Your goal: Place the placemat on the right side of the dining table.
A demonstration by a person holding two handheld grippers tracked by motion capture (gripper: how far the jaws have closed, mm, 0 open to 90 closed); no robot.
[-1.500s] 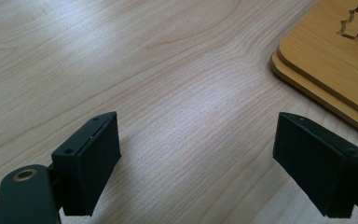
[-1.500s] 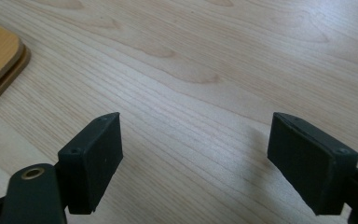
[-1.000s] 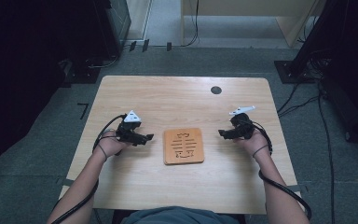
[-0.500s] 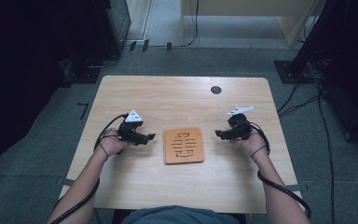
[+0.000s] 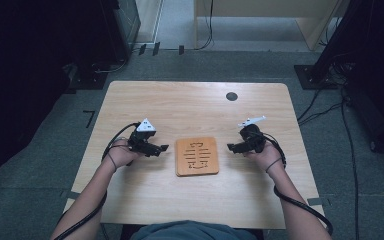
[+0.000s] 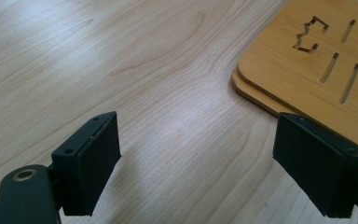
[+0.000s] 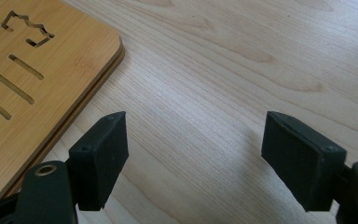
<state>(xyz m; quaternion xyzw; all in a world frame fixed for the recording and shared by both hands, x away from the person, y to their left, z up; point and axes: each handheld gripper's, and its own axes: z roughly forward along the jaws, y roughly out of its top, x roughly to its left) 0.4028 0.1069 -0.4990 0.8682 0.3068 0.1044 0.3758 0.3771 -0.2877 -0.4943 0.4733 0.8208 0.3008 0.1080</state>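
The left tongs (image 5: 163, 148) rest low on the desk (image 5: 190, 107), jaws spread wide and holding nothing, pointed toward the wooden board (image 5: 197, 156) just beside them, probably lined up to take its left edge. The board, a flat slotted piece that looks like two layers stacked, lies flat near the middle of the desk, a little toward the near edge, between both hands. The right tongs (image 5: 231, 147) mirror this on the other side, jaws equally wide and empty, near the board's right edge, likely so both sides can be gripped together.
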